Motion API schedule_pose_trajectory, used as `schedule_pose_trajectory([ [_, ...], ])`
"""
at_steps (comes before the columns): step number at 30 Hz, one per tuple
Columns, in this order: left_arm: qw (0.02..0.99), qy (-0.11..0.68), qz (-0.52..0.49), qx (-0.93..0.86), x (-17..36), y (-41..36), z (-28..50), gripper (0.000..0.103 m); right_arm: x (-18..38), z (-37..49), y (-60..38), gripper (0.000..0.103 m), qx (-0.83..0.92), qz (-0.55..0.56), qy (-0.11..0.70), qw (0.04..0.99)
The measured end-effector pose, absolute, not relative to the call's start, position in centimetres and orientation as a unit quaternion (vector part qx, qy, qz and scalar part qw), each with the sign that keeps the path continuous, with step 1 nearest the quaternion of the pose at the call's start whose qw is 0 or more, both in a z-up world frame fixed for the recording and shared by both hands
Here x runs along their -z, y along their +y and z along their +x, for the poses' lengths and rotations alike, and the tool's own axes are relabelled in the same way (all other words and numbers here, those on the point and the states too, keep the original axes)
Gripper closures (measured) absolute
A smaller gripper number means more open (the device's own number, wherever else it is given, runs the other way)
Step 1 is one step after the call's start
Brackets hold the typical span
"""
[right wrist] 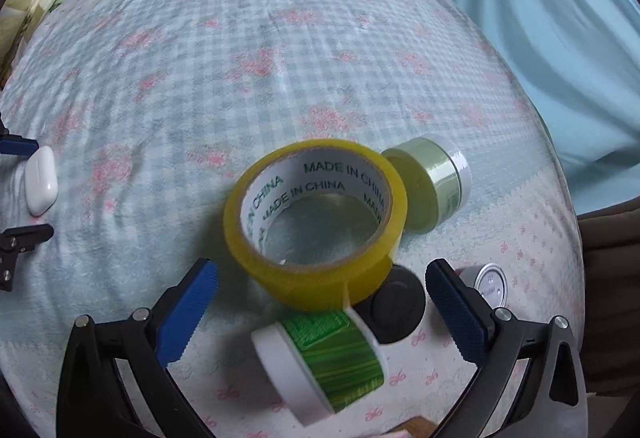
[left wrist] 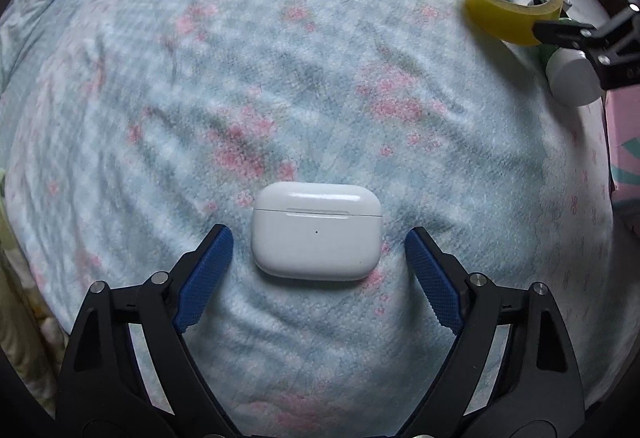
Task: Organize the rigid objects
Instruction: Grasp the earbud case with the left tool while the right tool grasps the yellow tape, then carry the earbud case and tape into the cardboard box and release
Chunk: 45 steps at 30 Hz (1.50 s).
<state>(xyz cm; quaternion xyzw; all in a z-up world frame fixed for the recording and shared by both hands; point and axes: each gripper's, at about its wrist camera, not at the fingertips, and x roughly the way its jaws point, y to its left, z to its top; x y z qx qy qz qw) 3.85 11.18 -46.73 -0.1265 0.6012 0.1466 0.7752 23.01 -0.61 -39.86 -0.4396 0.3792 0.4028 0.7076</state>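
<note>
A white earbud case (left wrist: 316, 232), glossy and rounded with its lid closed and a small dot on the front, lies flat on the bed (left wrist: 280, 77), which is covered in a pale blue checked spread with pink flowers. The case sits between the two blue pads of the left tool (left wrist: 319, 252); both pads stand apart from it, so the tool is open and grips nothing.

To the right of the case, well apart, is a roll of yellow tape (right wrist: 316, 222), lying flat with "MADE IN CHINA" printed round its white core. Touching the tape on its far right side is a pale green jar with a white lid (right wrist: 434, 183), on its side. Just in front of the tape lies a white jar with a bright green label (right wrist: 320, 362), also on its side, and beside that a black round lid or cap (right wrist: 394, 308). A small silver tin (right wrist: 486, 284) lies further right.

The right tool (right wrist: 322, 312) is open, its blue pads on either side of the green-label jar and the black cap, gripping neither.

Counted: one case, one tape roll, two jars, one black cap, one tin, two tools.
</note>
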Motion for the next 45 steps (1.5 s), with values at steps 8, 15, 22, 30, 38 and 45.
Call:
schedule_pose_trajectory([
  [8, 0.780, 0.599, -0.119, -0.137, 46.3, 10.7, 3.9, 0.032, 41.4, 23.5, 1.2, 0.000, -0.433, -0.457, 0.358, 0.689],
  [15, 0.778, 0.598, -0.132, -0.139, 46.1, 11.6, 5.0, 0.045, 42.0, 23.9, 2.2, 0.006, -0.433, -0.462, 0.357, 0.687],
  [22, 0.780, 0.596, -0.137, -0.136, 46.1, 12.6, 4.6, 0.045, 41.6, 24.4, 2.8, 0.007, -0.426, -0.453, 0.379, 0.685],
  [30, 0.793, 0.580, -0.129, -0.134, 44.3, 14.4, 5.0, 0.045, 38.8, 23.5, 2.0, 0.007, -0.413, -0.415, 0.389, 0.712],
  [38, 0.819, 0.550, -0.110, -0.119, 40.4, 13.9, 5.8, 0.045, 33.9, 22.2, 0.4, 0.007, -0.387, -0.359, 0.392, 0.754],
  [45, 0.849, 0.511, -0.091, -0.098, 33.9, 11.8, 7.0, 0.045, 28.5, 20.0, -3.5, 0.007, -0.352, -0.306, 0.389, 0.795],
])
